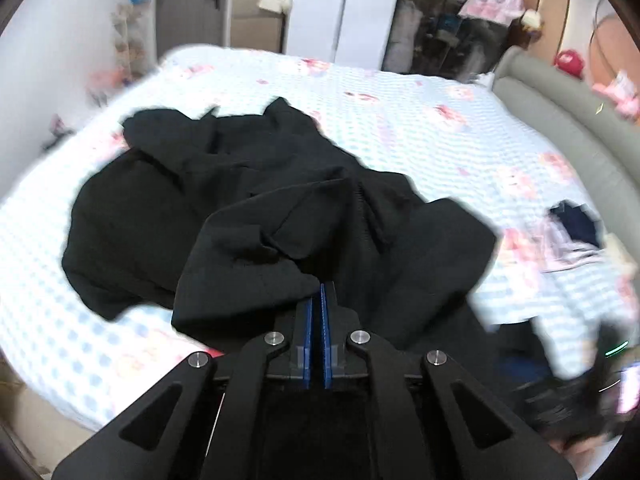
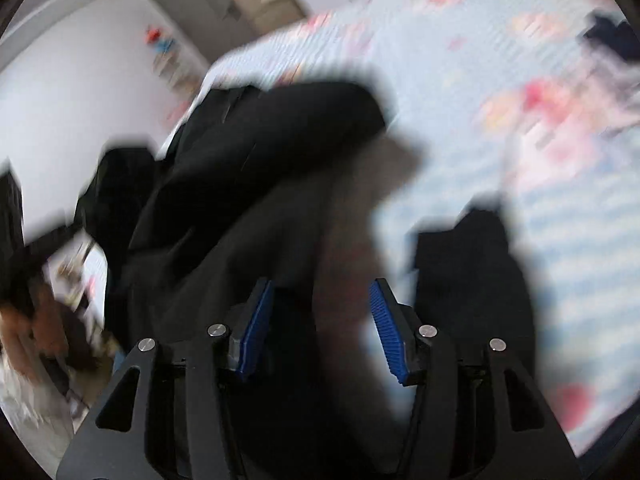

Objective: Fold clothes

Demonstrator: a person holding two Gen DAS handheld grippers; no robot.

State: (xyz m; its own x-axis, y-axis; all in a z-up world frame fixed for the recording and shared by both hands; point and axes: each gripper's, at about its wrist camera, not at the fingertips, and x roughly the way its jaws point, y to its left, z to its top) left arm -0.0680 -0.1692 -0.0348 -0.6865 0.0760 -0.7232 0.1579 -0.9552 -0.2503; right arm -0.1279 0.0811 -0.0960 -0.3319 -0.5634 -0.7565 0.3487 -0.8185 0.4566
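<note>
A crumpled black garment (image 1: 224, 184) lies spread over a bed (image 1: 400, 120) with a light blue checked sheet printed with pink figures. My left gripper (image 1: 323, 286) sits at the garment's near edge. Its blue pads (image 1: 307, 320) are nearly together with a fold of black cloth pinched at the tips. The right wrist view is heavily blurred. There the black garment (image 2: 260, 152) fills the left and middle, over the bed (image 2: 460, 80). My right gripper (image 2: 320, 286) is open, its blue pads (image 2: 260, 320) wide apart, with black cloth lying between them.
A dark navy cloth (image 1: 576, 220) on pale fabric lies at the bed's right side, also visible as a navy cloth (image 2: 612, 40) at top right. A grey padded headboard (image 1: 560, 120) runs along the right. A wardrobe (image 1: 344, 8) and door stand beyond the bed.
</note>
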